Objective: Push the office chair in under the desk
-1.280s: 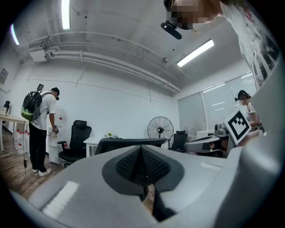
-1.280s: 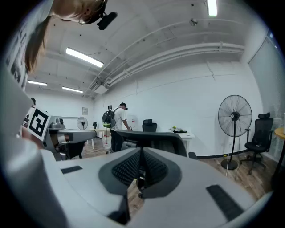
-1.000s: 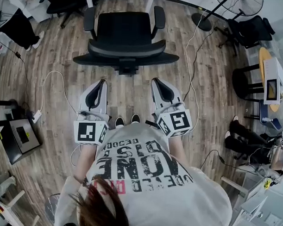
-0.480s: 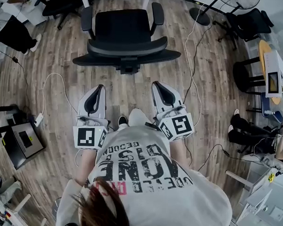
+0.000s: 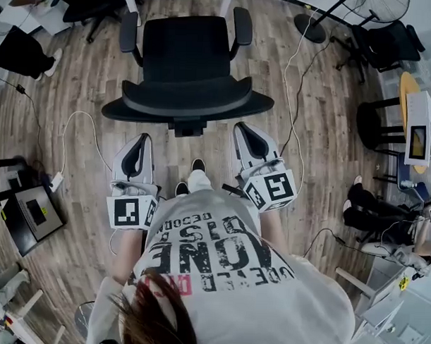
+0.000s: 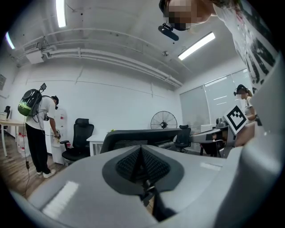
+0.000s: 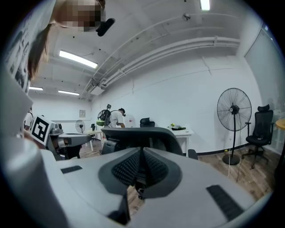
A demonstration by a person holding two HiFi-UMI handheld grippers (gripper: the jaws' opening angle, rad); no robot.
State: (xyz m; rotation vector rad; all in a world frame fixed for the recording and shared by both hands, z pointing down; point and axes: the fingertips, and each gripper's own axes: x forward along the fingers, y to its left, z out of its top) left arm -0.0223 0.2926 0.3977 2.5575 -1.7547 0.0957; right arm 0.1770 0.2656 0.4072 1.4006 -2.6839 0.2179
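Wearer's shirt [image 5: 219, 263]: grey with printed lettering; fills the lower head view, nearest the camera.
Left hand-held gripper [image 5: 140, 144]: held level ahead of the body, marker cube at its rear; in its own view [image 6: 141, 153] the ribbed pads meet, jaws closed with nothing between them.
Right hand-held gripper [image 5: 246, 132]: alongside the left one, pointing the same way; in its own view [image 7: 142, 156] the jaws are likewise closed and empty.
Shoe [image 5: 198, 165]: dark, on the floor between the two grippers.
Wooden floor [image 5: 84, 78]: plank pattern; a narrow strip shows between both gripper tips and the chair.
White cable [image 5: 75, 117]: loops across the floor to the left of the left gripper.
Office chair [image 5: 184, 50]: black, with armrests, standing on the floor directly ahead of both grippers, its curved backrest turned toward the wearer and its seat facing away; the backrest rises just beyond the jaws in both gripper views [image 6: 133, 135] [image 7: 142, 132]; contact with either gripper cannot be made out.
White bench [image 7: 181, 132]: beyond the chair, against the far wall.
Standing fan [image 7: 234, 109]: on the floor to the right of the bench.
Person with backpack [image 6: 38, 129]: standing at the far left wall, back turned.
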